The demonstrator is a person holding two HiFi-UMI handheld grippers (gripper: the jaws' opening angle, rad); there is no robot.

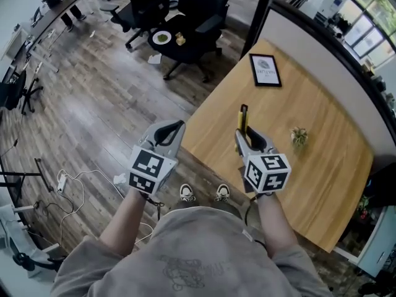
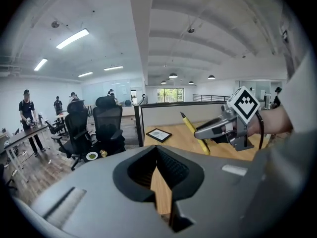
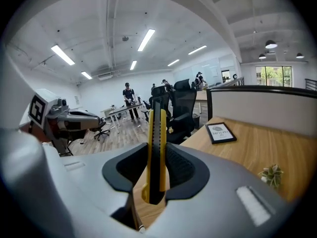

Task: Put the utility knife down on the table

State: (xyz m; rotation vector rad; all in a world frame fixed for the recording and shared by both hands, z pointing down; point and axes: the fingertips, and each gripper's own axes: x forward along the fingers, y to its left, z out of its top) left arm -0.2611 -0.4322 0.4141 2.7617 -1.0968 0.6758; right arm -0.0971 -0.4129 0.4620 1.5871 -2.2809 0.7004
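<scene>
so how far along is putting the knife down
Done: the right gripper has its jaws shut on the utility knife and holds it over the table near its edge.
In hand: the knife is upright in the air, clear of the wood.
Left: lower it, lay it flat, open the jaws.
The left gripper is shut and empty, beside the table.

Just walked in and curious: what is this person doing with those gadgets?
A person holds a two-jaw gripper in each hand. The right gripper is clamped on a yellow utility knife, held upright over the wooden table and not yet set down. The left gripper is shut and empty.
</scene>
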